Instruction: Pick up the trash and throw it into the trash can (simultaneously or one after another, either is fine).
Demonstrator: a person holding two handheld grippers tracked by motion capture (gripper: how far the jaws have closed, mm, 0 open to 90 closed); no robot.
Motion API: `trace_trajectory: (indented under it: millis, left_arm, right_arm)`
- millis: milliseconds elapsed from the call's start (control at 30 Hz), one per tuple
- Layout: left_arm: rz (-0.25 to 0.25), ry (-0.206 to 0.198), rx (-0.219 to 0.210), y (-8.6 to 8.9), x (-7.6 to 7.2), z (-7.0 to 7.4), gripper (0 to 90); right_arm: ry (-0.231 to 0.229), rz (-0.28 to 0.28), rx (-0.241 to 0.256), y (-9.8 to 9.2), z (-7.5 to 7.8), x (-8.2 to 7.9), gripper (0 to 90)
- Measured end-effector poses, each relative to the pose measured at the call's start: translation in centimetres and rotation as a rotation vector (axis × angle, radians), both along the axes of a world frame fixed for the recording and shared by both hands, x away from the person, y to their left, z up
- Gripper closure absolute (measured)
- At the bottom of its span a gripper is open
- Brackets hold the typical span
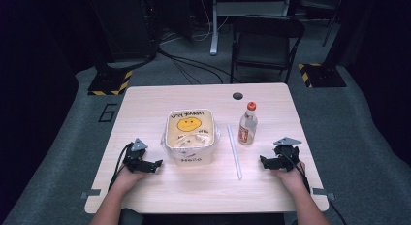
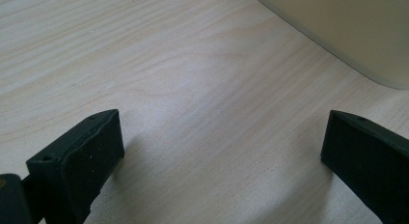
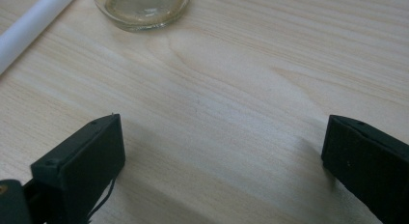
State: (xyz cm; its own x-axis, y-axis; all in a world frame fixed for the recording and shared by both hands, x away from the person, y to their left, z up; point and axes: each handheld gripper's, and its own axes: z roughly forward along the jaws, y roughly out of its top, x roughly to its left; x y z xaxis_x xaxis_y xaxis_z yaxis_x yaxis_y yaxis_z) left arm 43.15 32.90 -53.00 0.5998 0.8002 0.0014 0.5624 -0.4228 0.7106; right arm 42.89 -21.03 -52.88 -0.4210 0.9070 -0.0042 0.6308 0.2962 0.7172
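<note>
On the table (image 1: pixel 145 108), my left claw (image 1: pixel 156 164) and right claw (image 1: pixel 263 161) sit wide open beside the tub (image 1: pixel 190 136) and bottle (image 1: pixel 247 125), holding nothing.

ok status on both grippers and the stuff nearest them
Left gripper open beside container. Right gripper open near bottle and straw. Nothing between.

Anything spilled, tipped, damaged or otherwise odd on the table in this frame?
Nothing stands out. The bottle stands upright with its cap on, the tub sits flat in mid-table, and the white tube lies flat between them, with no spill showing. The left gripper and right gripper rest open on bare wood.
</note>
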Motion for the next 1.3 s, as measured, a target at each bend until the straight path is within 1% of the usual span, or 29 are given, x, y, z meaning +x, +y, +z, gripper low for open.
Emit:
trace_trajectory:
  millis: [33, 133, 167, 300, 433, 533, 667, 700, 733, 767, 800, 900, 967, 1000, 1033, 1067, 1100, 1167, 1200, 1233, 1267, 1300]
  left_arm:
    - [0.003, -0.006, -0.002, 0.0, 0.0, 0.0, 1.1]
    - [0.002, -0.005, 0.000, 0.0, 0.0, 0.0, 1.1]
    - [0.000, 0.002, 0.004, 0.0, 0.0, 0.0, 1.1]
    - [-0.002, 0.003, 0.008, 0.1, 0.0, 0.1, 1.1]
    - [0.003, -0.001, 0.002, 0.0, 0.0, 0.0, 1.1]
    - [0.003, -0.001, 0.002, 0.0, 0.0, 0.0, 1.1]
    - [0.012, -0.001, -0.008, 0.0, -0.1, 0.0, 1.1]
    - [0.007, 0.001, -0.002, 0.0, 0.0, 0.0, 1.1]
    - [0.007, 0.001, -0.002, 0.0, 0.0, 0.0, 1.1]
    - [0.007, 0.001, -0.003, 0.0, 0.0, 0.0, 1.1]
    - [0.010, 0.000, -0.008, 0.0, 0.0, 0.0, 1.1]
    - [0.008, 0.001, -0.005, 0.0, 0.0, 0.0, 1.1]
    - [0.013, 0.000, -0.008, 0.0, 0.0, 0.0, 1.1]
    - [0.014, -0.003, -0.009, 0.0, 0.0, -0.1, 1.1]
    - [0.014, -0.003, -0.009, 0.0, 0.0, -0.1, 1.1]
    - [0.015, -0.004, -0.010, 0.0, 0.0, -0.1, 1.1]
    - [0.011, -0.002, -0.005, 0.0, 0.0, 0.0, 1.1]
    - [0.011, -0.002, -0.005, 0.0, 0.0, 0.0, 1.1]
    - [0.009, 0.002, -0.003, 0.0, 0.0, 0.0, 1.1]
    - [0.014, 0.000, -0.009, 0.0, 0.0, 0.0, 1.1]
    - [0.011, -0.003, -0.004, 0.0, 0.0, 0.0, 1.1]
    - [0.012, -0.002, -0.005, 0.0, 0.0, 0.0, 1.1]
  right_arm:
    - [0.000, -0.002, 0.000, 0.0, 0.0, 0.0, 1.0]
    - [-0.006, 0.002, 0.000, 0.0, 0.0, -0.1, 2.1]
    - [-0.006, 0.002, 0.000, 0.0, 0.0, -0.1, 2.1]
    - [-0.009, -0.007, 0.006, 0.0, 0.0, -0.1, 2.6]
    - [-0.013, 0.008, 0.003, 0.0, 0.0, -0.2, 4.8]
    - [-0.019, 0.010, 0.009, 0.0, 0.1, -0.4, 7.7]
    - [-0.023, 0.010, 0.008, 0.0, 0.1, -0.4, 8.9]
    - [-0.024, 0.011, 0.015, -0.1, 0.1, -0.4, 12.1]
    - [-0.024, 0.011, 0.015, -0.1, 0.1, -0.4, 12.1]
    - [-0.019, 0.005, 0.019, -0.1, 0.2, -0.5, 14.5]
    - [-0.020, 0.005, 0.017, -0.1, 0.2, -0.5, 14.9]
    - [-0.021, 0.007, 0.012, 0.0, 0.3, -0.5, 16.2]
    - [-0.010, 0.009, 0.006, 0.0, 0.4, -0.6, 19.9]
    - [-0.003, 0.005, 0.011, 0.1, 0.5, -0.6, 21.9]
    - [-0.003, 0.005, 0.011, 0.1, 0.5, -0.6, 21.9]
    - [0.004, 0.004, 0.004, 0.1, 0.7, -0.6, 24.1]
    - [0.010, -0.019, 0.000, 0.3, 0.8, -0.7, 27.8]
    - [0.017, -0.029, 0.003, 0.4, 0.9, -0.7, 29.1]
    - [0.024, -0.018, 0.002, 0.1, 1.1, -0.8, 32.8]
    - [0.024, -0.018, 0.002, 0.1, 1.1, -0.8, 32.8]
    - [0.039, -0.020, 0.012, 0.1, 1.3, -0.8, 34.2]
    - [0.040, -0.017, 0.015, 0.0, 1.5, -0.9, 35.2]
